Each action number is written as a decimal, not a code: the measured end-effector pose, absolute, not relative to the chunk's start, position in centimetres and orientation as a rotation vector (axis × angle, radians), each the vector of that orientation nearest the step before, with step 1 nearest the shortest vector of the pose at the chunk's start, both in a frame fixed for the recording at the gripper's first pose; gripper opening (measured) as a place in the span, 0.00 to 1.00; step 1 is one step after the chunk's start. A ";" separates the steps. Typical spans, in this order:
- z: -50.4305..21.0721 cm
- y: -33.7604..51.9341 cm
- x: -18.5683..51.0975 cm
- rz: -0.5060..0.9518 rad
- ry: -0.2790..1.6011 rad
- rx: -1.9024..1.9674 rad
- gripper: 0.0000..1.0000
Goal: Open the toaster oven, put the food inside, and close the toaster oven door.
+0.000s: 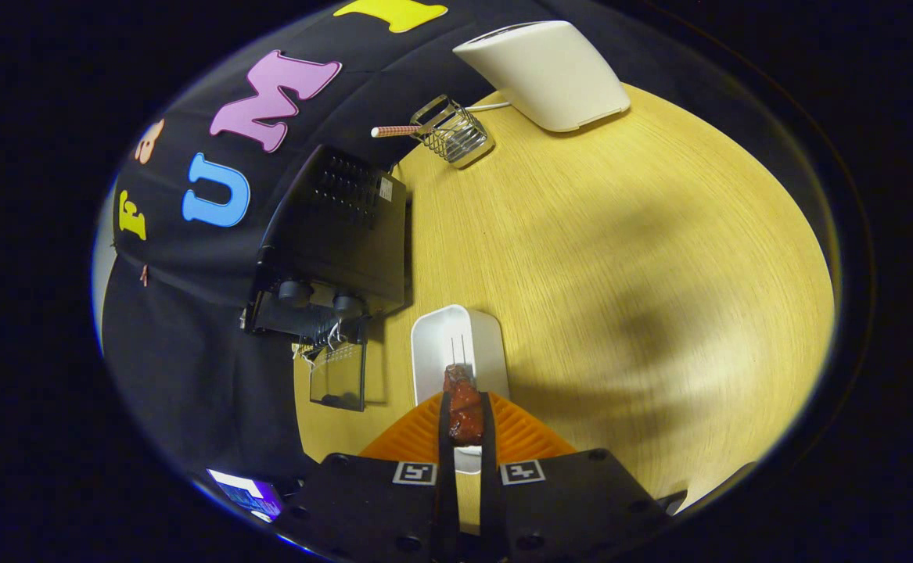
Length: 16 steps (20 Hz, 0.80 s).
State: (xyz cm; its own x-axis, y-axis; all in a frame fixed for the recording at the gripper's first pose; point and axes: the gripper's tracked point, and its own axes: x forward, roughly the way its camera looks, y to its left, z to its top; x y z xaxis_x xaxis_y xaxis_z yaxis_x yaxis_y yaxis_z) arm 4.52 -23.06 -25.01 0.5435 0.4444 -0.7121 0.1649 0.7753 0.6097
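Note:
My gripper (465, 418) is shut on a piece of reddish-brown skewered meat (464, 403), both fingers pressing on its sides. Two thin skewer tips (458, 348) poke forward from the meat over a white oblong dish (487, 344) that lies just ahead of the fingers on the wooden table. To the left of the dish stands the black toaster oven (339, 227), seen from above. Its glass door (339, 377) hangs open and down, and two knobs (296, 293) show on its front.
A wire basket (454, 133) holding a striped stick stands beyond the oven near the cloth wall. A white appliance (546, 70) sits at the far side of the yellow wooden table (620, 258). A lit screen (249, 493) lies low at the left.

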 end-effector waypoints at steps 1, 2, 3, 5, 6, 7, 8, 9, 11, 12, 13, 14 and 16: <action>-24.3 -23.0 4.4 0.183 0.990 0.696 0.15; -23.5 -23.1 4.3 0.180 0.974 0.691 0.15; -22.9 -23.1 4.2 0.178 0.959 0.684 0.15; -21.8 -23.0 4.1 0.165 0.927 0.667 0.15; -21.3 -22.9 3.9 0.151 0.912 0.663 0.15; -20.6 -22.8 3.6 0.138 0.898 0.664 0.15; -19.9 -22.4 3.3 0.128 0.884 0.668 0.15; -19.2 -22.1 2.8 0.122 0.871 0.671 0.15; -17.8 -21.5 2.1 0.103 0.838 0.671 0.15; -17.1 -21.0 1.7 0.094 0.820 0.678 0.15; -16.3 -20.5 1.2 0.086 0.800 0.692 0.15; -15.6 -19.9 0.8 0.079 0.780 0.712 0.15; -14.4 -18.8 -0.5 0.062 0.749 0.747 0.15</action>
State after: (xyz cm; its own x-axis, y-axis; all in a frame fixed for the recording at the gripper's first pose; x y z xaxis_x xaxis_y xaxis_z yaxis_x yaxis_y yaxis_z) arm -0.51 -18.81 -14.44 0.7428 0.3052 -0.5959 0.2038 0.7448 0.6355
